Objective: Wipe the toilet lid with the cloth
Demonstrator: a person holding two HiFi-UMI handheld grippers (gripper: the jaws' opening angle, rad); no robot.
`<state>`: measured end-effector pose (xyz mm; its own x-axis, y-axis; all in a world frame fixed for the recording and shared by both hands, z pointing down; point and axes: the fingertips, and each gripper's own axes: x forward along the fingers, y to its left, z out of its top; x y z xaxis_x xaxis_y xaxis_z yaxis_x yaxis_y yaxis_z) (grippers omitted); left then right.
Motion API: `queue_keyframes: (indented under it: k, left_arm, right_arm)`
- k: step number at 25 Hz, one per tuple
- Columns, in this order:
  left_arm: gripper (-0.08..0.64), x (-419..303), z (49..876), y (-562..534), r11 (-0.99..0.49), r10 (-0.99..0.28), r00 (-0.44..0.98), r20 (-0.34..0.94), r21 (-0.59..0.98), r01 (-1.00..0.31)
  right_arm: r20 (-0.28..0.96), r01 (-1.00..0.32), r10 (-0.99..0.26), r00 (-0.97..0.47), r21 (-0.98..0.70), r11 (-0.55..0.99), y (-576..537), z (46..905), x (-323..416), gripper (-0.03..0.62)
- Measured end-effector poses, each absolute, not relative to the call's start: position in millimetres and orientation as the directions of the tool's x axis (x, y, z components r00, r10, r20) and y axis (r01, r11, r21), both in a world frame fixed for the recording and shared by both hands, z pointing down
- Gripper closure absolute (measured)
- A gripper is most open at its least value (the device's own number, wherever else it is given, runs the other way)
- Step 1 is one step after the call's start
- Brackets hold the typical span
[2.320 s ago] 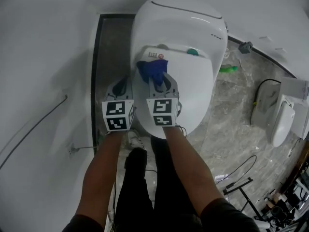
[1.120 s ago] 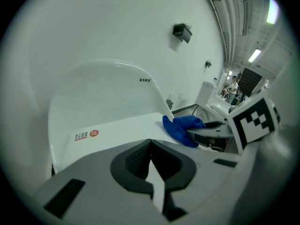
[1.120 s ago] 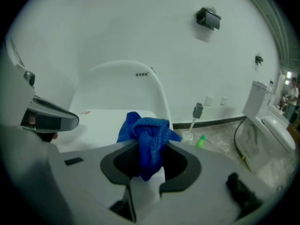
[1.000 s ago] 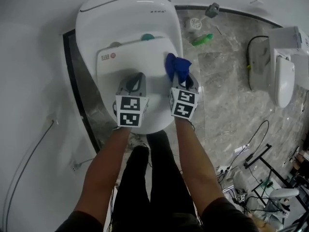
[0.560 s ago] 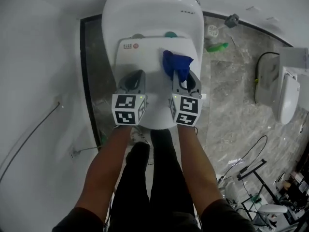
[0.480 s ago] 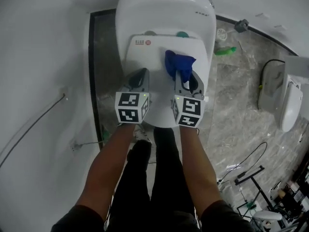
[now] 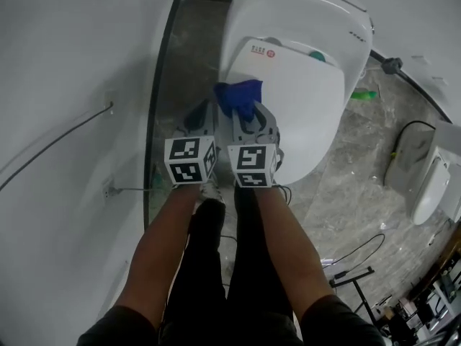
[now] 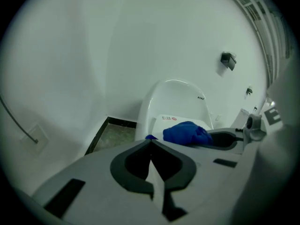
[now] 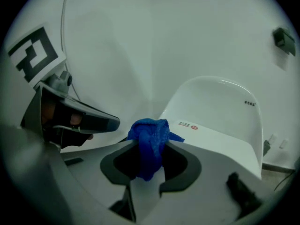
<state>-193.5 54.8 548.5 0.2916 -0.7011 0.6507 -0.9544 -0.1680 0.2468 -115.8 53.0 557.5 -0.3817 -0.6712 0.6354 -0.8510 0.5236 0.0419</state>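
R gripper (image 7: 243, 112): jaws clamped on blue cloth (image 7: 236, 96), wad bunched betw. the pads and bulging out past the tips. You've got the cloth at the left edge of the toilet lid (image 7: 306, 114), close to the hinge end and just below-left of the red-marked label (image 7: 263, 50). Can't tell whether it presses on the lid or overhangs the edge.

L gripper (image 7: 204, 115): jaws together, nothing betw. them. You hold it just beside the R one, off the lid's left side, over the dark floor strip (image 7: 162, 85).

Lid is down, white. Both marker cubes sit side by side, nearer you than the lid's left edge.

Green object (image 7: 365, 94) lies on the marble floor right of the lid, apart from it.
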Motion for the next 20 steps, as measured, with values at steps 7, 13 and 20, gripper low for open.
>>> queue_keyframes:
  k: [7, 13, 20]
  left_arm:
    - [0.549, -205, 566, 79, -0.150, -0.682, 0.271, 0.679, 0.233, -0.961]
    - [0.549, -177, 563, 72, -0.226, -0.666, 0.319, 0.674, 0.225, -0.948]
    - [0.549, -98, 560, 81, -0.401, -0.601, 0.445, 0.664, 0.231, -0.886]
  right_arm:
    - [0.742, -0.828, -0.598, -0.302, 0.106, 0.550, 75, 591, -127, 0.480]
    - [0.714, -0.885, -0.652, -0.254, 0.100, 0.455, 77, 586, -94, 0.480]
    - [0.663, -0.967, -0.728, -0.176, 0.022, 0.253, 98, 581, -11, 0.480]
